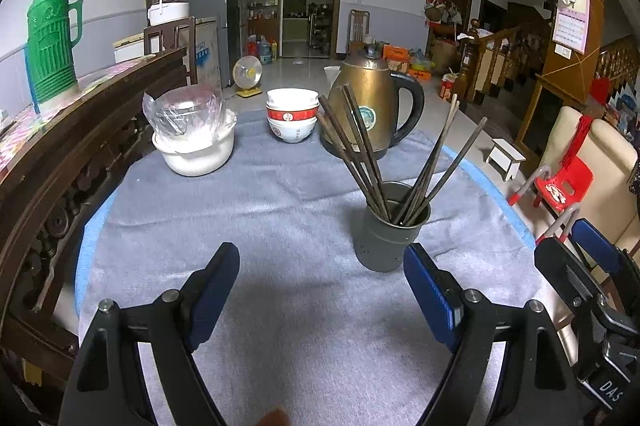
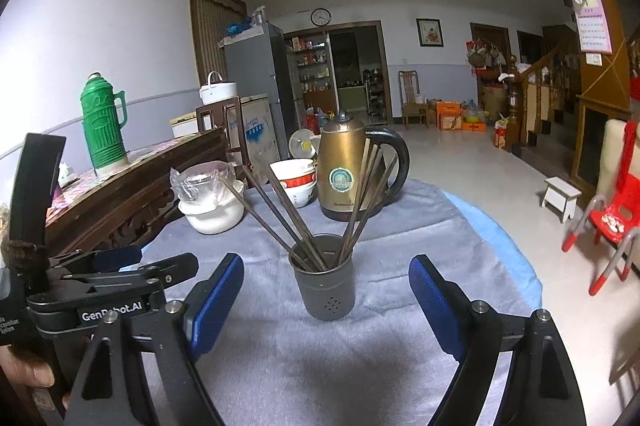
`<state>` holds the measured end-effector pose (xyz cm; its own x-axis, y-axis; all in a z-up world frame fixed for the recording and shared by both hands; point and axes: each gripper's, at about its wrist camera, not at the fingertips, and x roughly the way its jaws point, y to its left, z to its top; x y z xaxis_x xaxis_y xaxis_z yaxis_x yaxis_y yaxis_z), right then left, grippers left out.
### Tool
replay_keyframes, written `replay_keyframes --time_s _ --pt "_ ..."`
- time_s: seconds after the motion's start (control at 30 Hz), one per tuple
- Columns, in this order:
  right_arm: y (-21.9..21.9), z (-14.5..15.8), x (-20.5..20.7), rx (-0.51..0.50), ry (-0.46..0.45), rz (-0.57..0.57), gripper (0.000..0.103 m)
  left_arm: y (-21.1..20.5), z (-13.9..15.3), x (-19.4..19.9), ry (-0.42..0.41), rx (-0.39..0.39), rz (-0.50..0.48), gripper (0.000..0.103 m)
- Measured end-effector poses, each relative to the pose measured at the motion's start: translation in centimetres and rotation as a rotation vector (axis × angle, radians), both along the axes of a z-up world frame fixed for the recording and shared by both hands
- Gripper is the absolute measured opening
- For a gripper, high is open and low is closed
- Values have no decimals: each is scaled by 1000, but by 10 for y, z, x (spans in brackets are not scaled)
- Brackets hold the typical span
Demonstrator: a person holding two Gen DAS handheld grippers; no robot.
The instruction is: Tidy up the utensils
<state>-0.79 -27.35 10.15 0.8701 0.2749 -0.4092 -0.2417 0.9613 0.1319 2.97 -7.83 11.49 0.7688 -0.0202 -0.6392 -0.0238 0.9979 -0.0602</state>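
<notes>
Grey cloth covers the round bench [image 1: 280, 218], with a tiled living room seen beyond it. On the cloth, at about 2 o'clock from the left gripper [image 1: 322, 286], a dark perforated utensil holder [image 1: 386, 238] stands upright, and the chopsticks [image 1: 360, 142] are already gathered in it, fanned out in two bunches. Behind it, toward 12 o'clock, a brass kettle [image 1: 370, 110], stacked bowls [image 1: 292, 118] and a white pot with a bagged jar [image 1: 192, 138] are set well apart from the holder. The left gripper's jaws are spread, with nothing between them. The right gripper [image 2: 326, 290] faces the holder squarely, jaws likewise spread and empty. No loose utensil is seen on the cloth, so the sorting is judged nearly complete. If the holder is to be moved, its body should be clasped low, and the leaning sticks should be kept clear of the jaws.
</notes>
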Motion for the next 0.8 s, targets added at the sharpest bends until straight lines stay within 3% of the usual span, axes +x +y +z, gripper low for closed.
replay_keyframes --time_s 0.27,0.8 --pt "5 13 -20 -31 -36 5 87 2 13 -20 -53 29 16 100" --pt "12 15 -30 -102 -54 2 90 4 16 -33 -83 29 2 102"
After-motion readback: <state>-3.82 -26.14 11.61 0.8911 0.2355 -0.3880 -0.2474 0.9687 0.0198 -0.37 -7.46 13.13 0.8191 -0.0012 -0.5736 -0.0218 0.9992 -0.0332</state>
